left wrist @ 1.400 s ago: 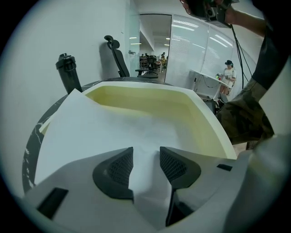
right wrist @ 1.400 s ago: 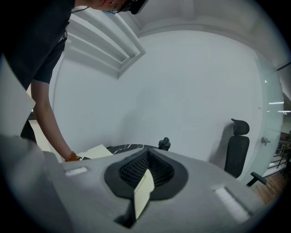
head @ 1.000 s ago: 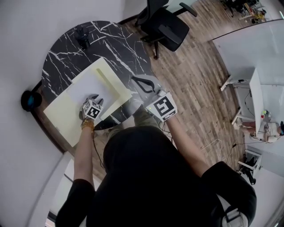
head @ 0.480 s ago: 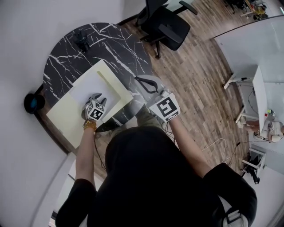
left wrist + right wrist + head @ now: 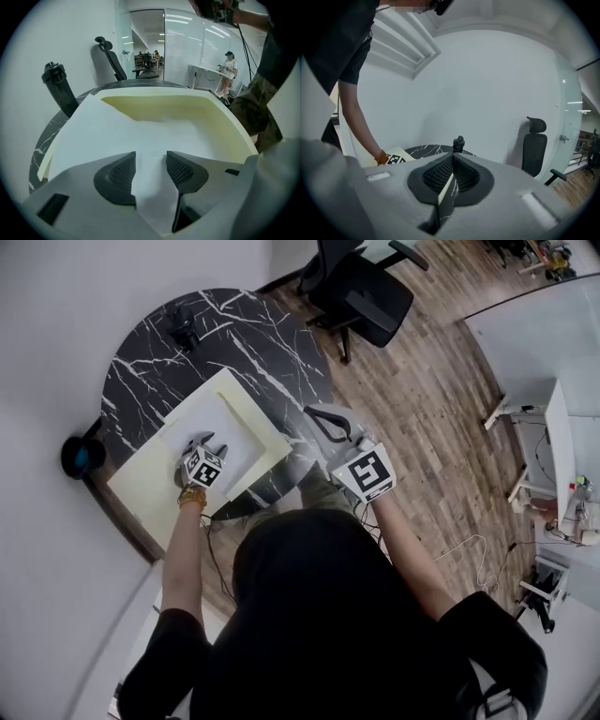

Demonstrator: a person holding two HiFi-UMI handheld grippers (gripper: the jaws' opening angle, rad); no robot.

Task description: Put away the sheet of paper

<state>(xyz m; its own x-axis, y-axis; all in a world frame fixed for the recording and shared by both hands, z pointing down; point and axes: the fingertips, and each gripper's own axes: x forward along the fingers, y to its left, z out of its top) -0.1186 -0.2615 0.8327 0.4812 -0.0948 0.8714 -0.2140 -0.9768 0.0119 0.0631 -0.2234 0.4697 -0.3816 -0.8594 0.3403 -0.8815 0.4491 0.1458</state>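
Observation:
A white sheet of paper [image 5: 200, 421] lies inside an open pale yellow folder [image 5: 148, 491] on the round black marble table [image 5: 272, 343]. My left gripper [image 5: 203, 439] rests low over the sheet's near part. In the left gripper view its jaws [image 5: 151, 165] are opening; the paper [image 5: 140, 133] shows in the gap and the pads do not press on it. My right gripper [image 5: 324, 418] hangs shut and empty beyond the table's right edge. The right gripper view has its pads [image 5: 452, 171] together with nothing between them.
A black bottle [image 5: 181, 324] stands at the table's far side, also seen in the left gripper view [image 5: 58, 86]. A black office chair [image 5: 366, 287] sits on the wood floor beyond the table. White desks [image 5: 534, 427] are at the right. A wall runs along the left.
The left gripper stays over the sheet in the folder, and the right gripper stays off the table's edge. The head view has shifted a little.

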